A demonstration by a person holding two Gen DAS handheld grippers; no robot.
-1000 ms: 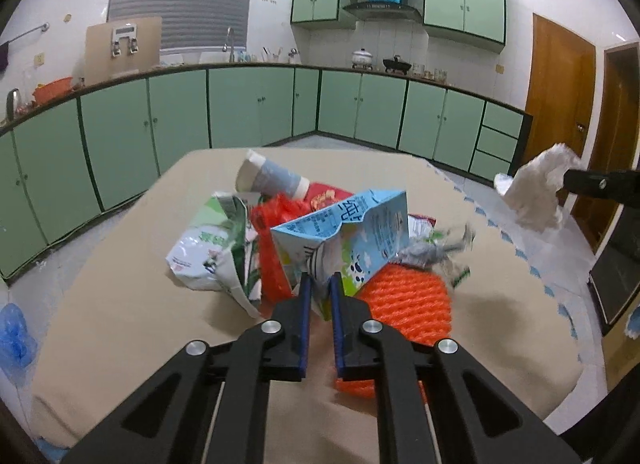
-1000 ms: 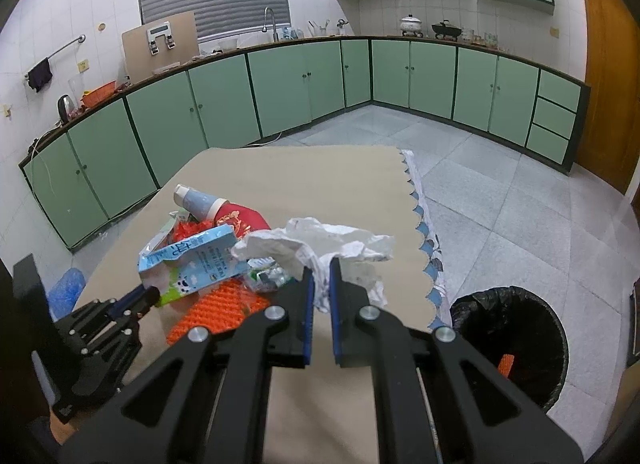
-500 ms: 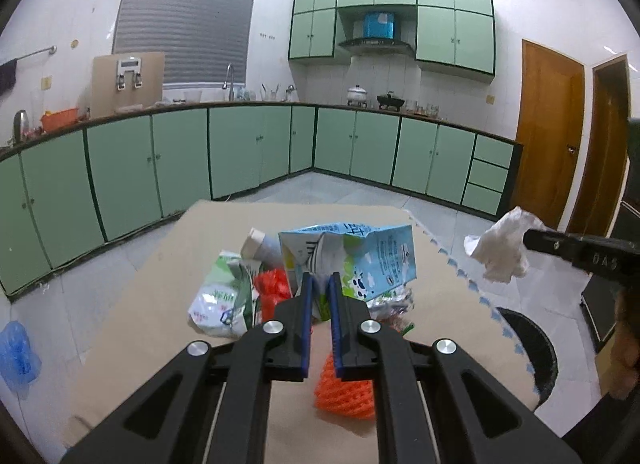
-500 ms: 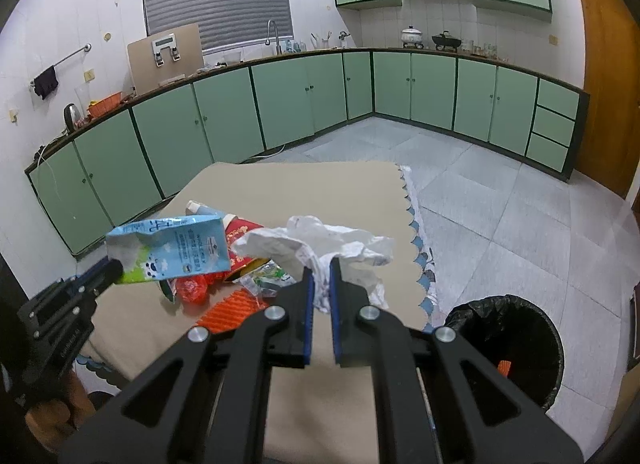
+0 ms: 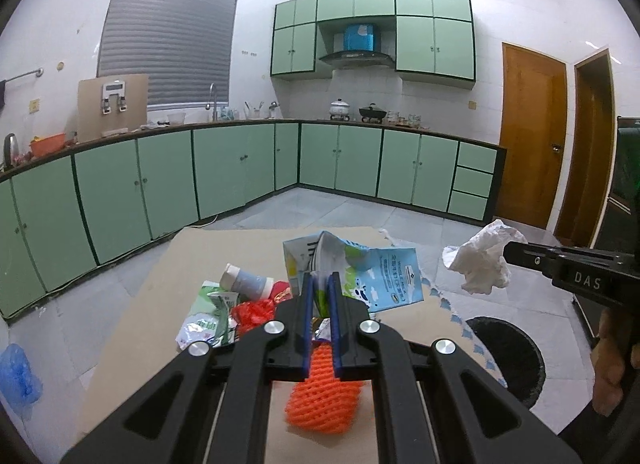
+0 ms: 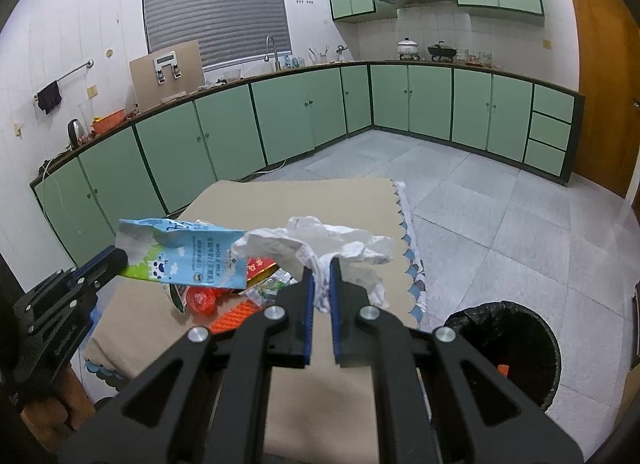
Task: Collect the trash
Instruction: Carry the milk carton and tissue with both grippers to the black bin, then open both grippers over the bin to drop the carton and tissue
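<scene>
Left hand-held gripper (image 5: pixel 319 284), pinching the milk carton (image 5: pixel 372 280), has lifted it clear of the desk (image 5: pixel 192 264) pile; right hand-held gripper (image 6: pixel 320 280) still clamps crumpled paper (image 6: pixel 320 242), bin (image 6: pixel 516 344) below-right, both ready to drop.

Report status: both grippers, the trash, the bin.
Left gripper shut on milk carton, lifted. Right gripper shut on crumpled tissue. Wrappers and orange foam net on table. Black bin open, unobstructed.

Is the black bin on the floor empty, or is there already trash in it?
Not empty: the black bin has an orange piece lying inside its liner in the right wrist view. How full it is, cannot tell.
</scene>
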